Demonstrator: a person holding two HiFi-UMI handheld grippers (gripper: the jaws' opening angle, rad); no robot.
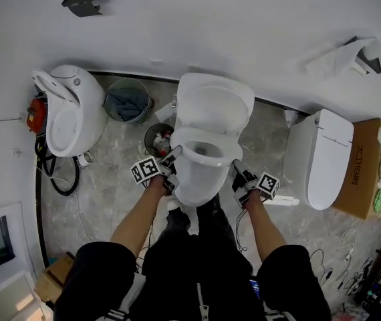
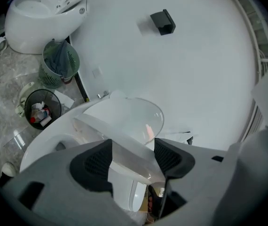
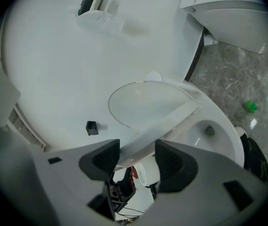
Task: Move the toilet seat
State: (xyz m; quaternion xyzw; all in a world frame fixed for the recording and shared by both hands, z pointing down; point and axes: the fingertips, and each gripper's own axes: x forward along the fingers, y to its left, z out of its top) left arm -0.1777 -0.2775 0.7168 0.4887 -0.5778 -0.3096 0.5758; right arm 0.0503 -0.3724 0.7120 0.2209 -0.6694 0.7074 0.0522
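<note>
Centre of the head view: white toilet bowl [image 1: 194, 186] against the wall, lid [image 1: 214, 102] tipped up and back. Toilet seat [image 1: 190, 139] lifted off the bowl rim and tilted, its front edge higher than the porcelain; bowl opening visible through the ring.

Left gripper [image 1: 172, 158] at the seat's left side, marker cube toward the lower left. Left gripper view: left gripper [image 2: 133, 157] has the seat [image 2: 110, 138] running as a pale band from the upper left down between its two dark pads. The jaws are spread wide and clamped on the seat's edge.

Right gripper [image 1: 238, 178] at the seat's right side. Right gripper view: right gripper [image 3: 137, 157] likewise takes the seat [image 3: 167, 126] between its pads, the band slanting in from the upper right. The jaws stand wide and grasp the seat, with the lid [image 3: 143, 102] behind and the bowl [image 3: 214, 135] at right.

Surroundings, head view:
- second toilet [image 1: 70, 109] at left, lid open
- green mesh bin [image 1: 127, 100] beside it
- black bin [image 1: 158, 139] just left of the bowl
- closed toilet [image 1: 321, 158] at right
- cardboard box [image 1: 367, 169] at the far right
- marbled floor [image 1: 110, 192]
</note>
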